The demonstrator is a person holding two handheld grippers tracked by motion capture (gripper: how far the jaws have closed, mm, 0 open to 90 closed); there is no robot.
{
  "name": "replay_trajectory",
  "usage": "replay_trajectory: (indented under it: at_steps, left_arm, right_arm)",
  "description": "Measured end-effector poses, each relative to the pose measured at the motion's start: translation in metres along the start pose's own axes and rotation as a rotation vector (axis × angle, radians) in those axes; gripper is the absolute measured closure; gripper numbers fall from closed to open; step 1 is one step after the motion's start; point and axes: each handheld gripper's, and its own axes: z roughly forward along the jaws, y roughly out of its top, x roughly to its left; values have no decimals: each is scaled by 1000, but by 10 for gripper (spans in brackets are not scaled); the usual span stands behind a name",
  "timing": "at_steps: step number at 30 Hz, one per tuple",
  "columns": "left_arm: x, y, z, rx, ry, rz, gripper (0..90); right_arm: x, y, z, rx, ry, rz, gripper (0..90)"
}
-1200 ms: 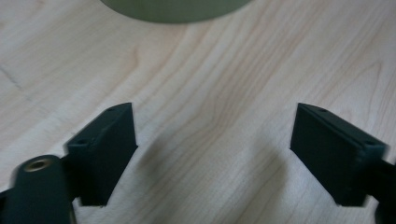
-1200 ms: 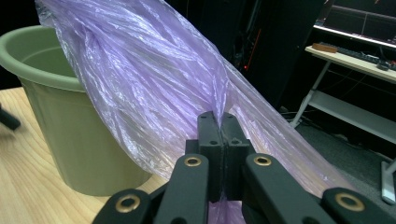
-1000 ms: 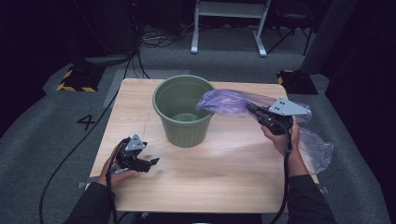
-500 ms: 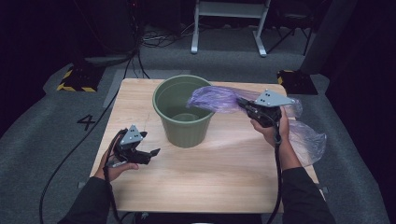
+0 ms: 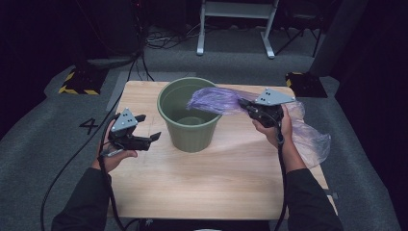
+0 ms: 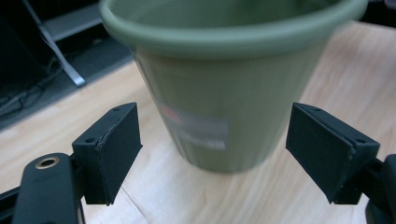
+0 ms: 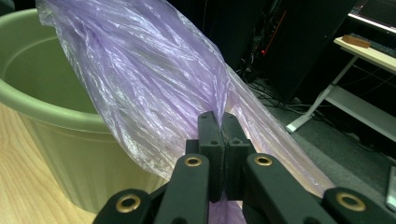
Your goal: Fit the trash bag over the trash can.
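While the left tongs [image 5: 153, 138] gape, the right tongs [image 7: 219, 135] pinch a crinkled, translucent purple bag [image 7: 154, 84] over the green bucket [image 5: 188, 115].

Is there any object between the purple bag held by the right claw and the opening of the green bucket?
Nothing visible blocks it. The right claw is shut on the purple bag, whose front end already hangs over the rim of the green bucket. The left claw is open beside the bucket's wall, apart from the opening.

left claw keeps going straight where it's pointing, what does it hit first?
Most likely the green bucket's side wall. The left claw is open and aimed squarely at it across bare table, with nothing between. The gap is hard to judge.
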Motion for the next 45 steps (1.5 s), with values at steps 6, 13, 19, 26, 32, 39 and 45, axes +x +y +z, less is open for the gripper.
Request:
replay_trajectory:
  at_steps: [6, 13, 19, 26, 32, 39, 45]
  left_arm:
    - [-1, 37, -5, -56, 28, 34, 175]
    - [-16, 75, 13, -67, 6, 97, 176]
    - [-41, 99, 35, -58, -30, 177, 182]
    - [-54, 110, 60, -9, -52, 221, 183]
    - [-55, 112, 79, 50, -66, 228, 183]
    - [-51, 111, 93, 86, -48, 223, 210]
    - [-47, 110, 100, 93, -60, 212, 306]
  right_arm:
    - [4, 7, 4, 7, 2, -32, 900]
    - [15, 15, 13, 30, 15, -85, 900]
    - [23, 21, 18, 45, 24, -119, 900]
    - [29, 27, 21, 51, 49, -152, 900]
    - [35, 32, 27, 62, 62, -176, 900]
    - [41, 39, 33, 61, 86, -197, 900]
    - [47, 43, 37, 62, 110, -213, 900]
